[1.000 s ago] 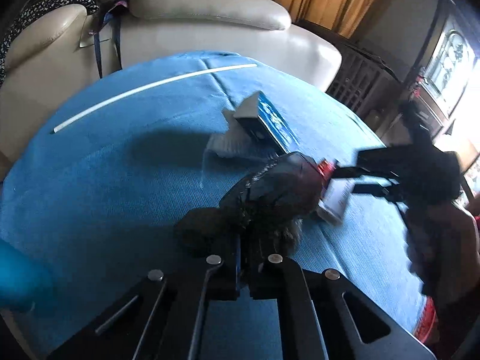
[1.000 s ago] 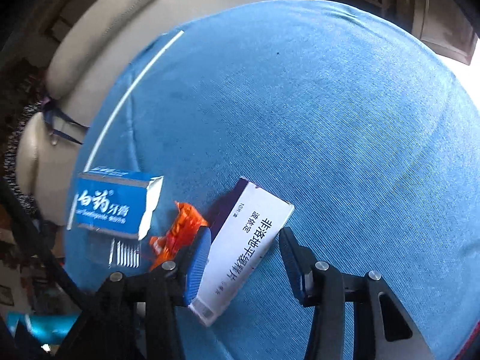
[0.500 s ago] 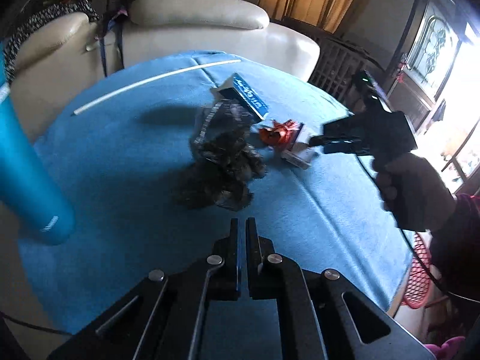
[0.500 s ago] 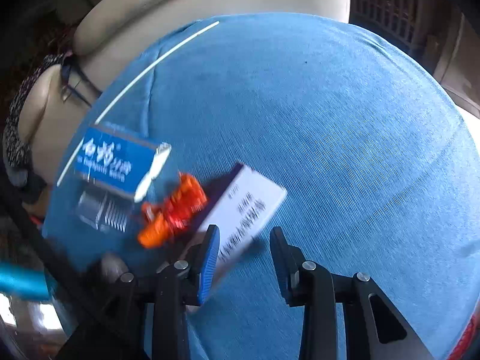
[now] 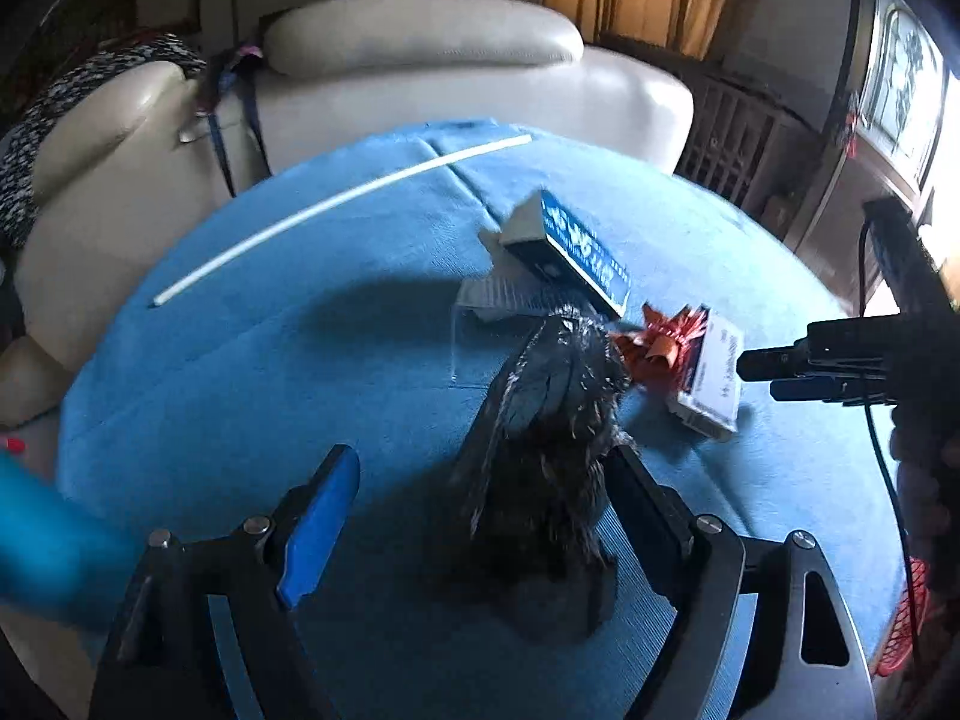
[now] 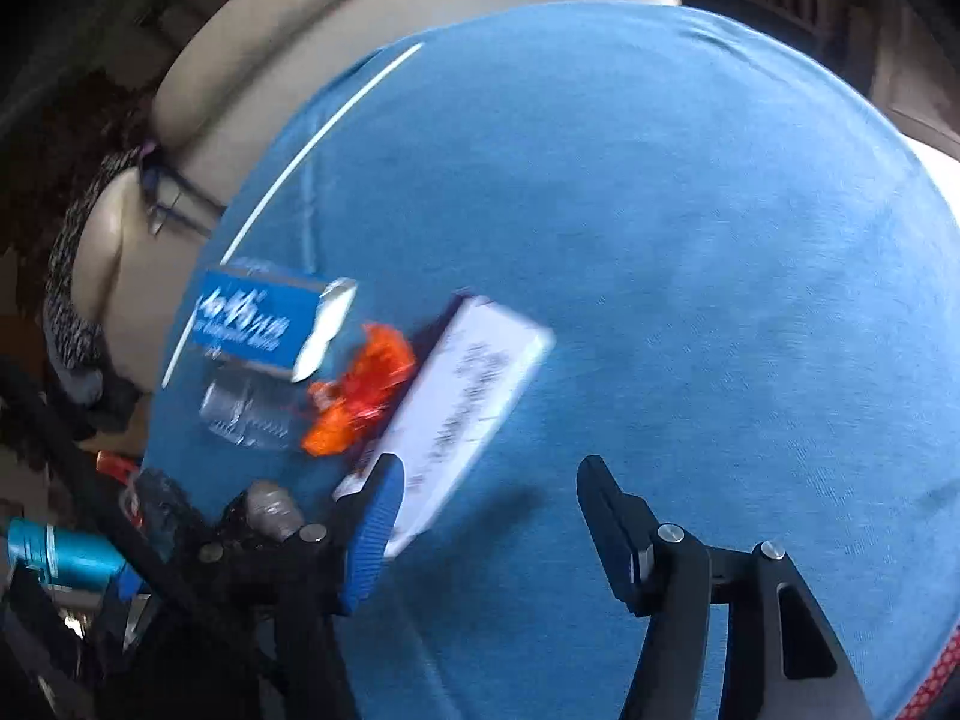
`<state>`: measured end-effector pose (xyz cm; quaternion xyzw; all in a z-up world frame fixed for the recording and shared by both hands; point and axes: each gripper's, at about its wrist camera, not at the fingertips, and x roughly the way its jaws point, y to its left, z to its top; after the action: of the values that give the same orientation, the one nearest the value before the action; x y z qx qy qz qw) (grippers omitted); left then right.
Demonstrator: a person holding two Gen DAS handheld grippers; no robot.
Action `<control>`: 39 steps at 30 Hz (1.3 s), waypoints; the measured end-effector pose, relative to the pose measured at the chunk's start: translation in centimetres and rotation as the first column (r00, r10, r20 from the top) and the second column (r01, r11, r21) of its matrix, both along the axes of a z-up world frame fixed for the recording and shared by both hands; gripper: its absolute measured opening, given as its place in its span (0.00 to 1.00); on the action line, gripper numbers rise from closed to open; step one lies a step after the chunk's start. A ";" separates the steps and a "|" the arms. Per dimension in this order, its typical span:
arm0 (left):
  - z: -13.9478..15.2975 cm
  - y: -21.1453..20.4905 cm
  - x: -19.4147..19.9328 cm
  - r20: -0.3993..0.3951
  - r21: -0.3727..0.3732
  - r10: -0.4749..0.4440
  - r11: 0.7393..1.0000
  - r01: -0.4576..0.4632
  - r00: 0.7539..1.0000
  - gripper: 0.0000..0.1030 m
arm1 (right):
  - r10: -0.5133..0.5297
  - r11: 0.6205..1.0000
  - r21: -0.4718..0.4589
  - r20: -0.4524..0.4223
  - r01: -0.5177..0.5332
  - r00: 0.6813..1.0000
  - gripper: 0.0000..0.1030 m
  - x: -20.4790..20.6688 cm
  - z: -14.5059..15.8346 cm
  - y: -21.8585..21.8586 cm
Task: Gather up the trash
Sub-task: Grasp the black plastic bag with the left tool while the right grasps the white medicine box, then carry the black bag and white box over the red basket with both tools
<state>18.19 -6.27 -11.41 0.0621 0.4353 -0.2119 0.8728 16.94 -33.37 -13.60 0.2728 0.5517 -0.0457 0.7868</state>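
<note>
Through the left wrist camera I see my left gripper (image 5: 480, 498) with its jaws spread wide, having just opened; the crumpled black plastic bag (image 5: 549, 420) stands between the fingers, close against the right one, and neither pad presses on it. I take that bag as my landmark on the blue tablecloth (image 5: 240, 372). Just behind the bag lies a clear plastic blister pack (image 5: 498, 300), and on top of that a blue toothpaste box (image 5: 570, 249) tilted on its edge. Touching the bag's right side is a red crinkled wrapper (image 5: 660, 345), and just beyond the wrapper a white medicine box (image 5: 711, 378). Further right of the bag, my right gripper (image 5: 780, 375) reaches in toward that white box. Well behind the bag, a thin white stick (image 5: 336, 201) lies across the cloth before a cream sofa (image 5: 420, 60). Through the right wrist camera, blurred, my right gripper (image 6: 486, 516) has its jaws apart, having just opened; the white medicine box (image 6: 462, 408) lies loose with its near end by the left finger (image 6: 372, 540), not squeezed. The orange-red wrapper (image 6: 360, 396) sits beside it, with the toothpaste box (image 6: 264, 324) and blister pack (image 6: 246, 411) beyond.
</note>
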 end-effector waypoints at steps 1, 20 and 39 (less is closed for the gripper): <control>-0.5 -0.4 0.4 -0.012 0.007 -0.007 1.000 0.007 1.000 0.82 | 0.011 1.000 -0.016 -0.015 -0.011 1.000 0.63 0.4 -0.1 0.7; -3.7 -0.7 -0.8 -0.166 -0.137 0.016 0.990 -0.039 0.986 0.38 | 0.132 0.950 -0.277 -0.064 -0.145 0.989 0.56 1.5 -0.8 5.5; 3.6 -2.7 -11.6 0.108 0.048 0.107 0.992 -0.113 0.988 0.38 | 0.224 0.973 -0.094 0.147 -0.212 0.963 0.52 -13.3 3.6 3.5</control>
<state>6.64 -8.95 -7.83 0.0727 0.3969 -0.1480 0.9029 3.63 -29.90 -9.97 0.1823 0.5129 0.0413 0.8378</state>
